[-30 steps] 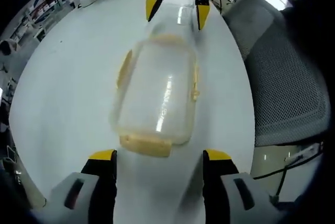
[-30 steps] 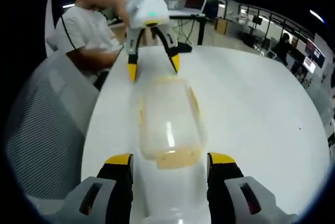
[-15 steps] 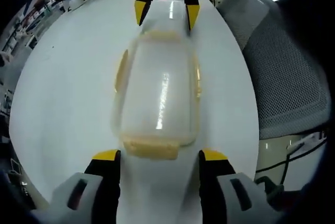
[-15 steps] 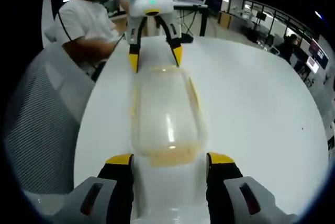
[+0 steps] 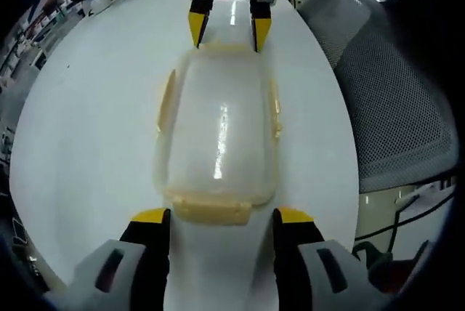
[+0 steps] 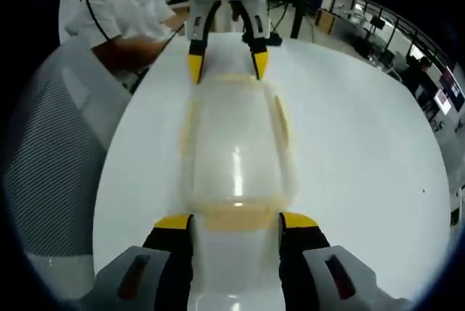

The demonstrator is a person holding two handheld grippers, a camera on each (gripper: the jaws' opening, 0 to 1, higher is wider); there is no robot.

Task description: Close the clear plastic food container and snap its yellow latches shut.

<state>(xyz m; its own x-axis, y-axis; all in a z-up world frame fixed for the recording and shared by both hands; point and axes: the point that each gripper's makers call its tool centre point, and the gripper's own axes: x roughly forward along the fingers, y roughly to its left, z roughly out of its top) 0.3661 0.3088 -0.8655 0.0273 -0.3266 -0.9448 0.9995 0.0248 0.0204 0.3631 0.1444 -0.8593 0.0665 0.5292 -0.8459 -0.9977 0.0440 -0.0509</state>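
On the white table (image 5: 87,129), your box (image 5: 218,136) lies lengthwise between both open grippers, left (image 5: 216,216) and right (image 6: 236,221), each facing an end latch (image 5: 212,211).

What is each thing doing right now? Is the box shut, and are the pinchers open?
Clear container: flat on the white table, lid on top.
Near yellow latch: lies between the left gripper's jaws; can't tell if it is snapped.
Side latches: against the sides; can't tell if snapped.
Left gripper: open, at one end.
Right gripper: open, at the other end.
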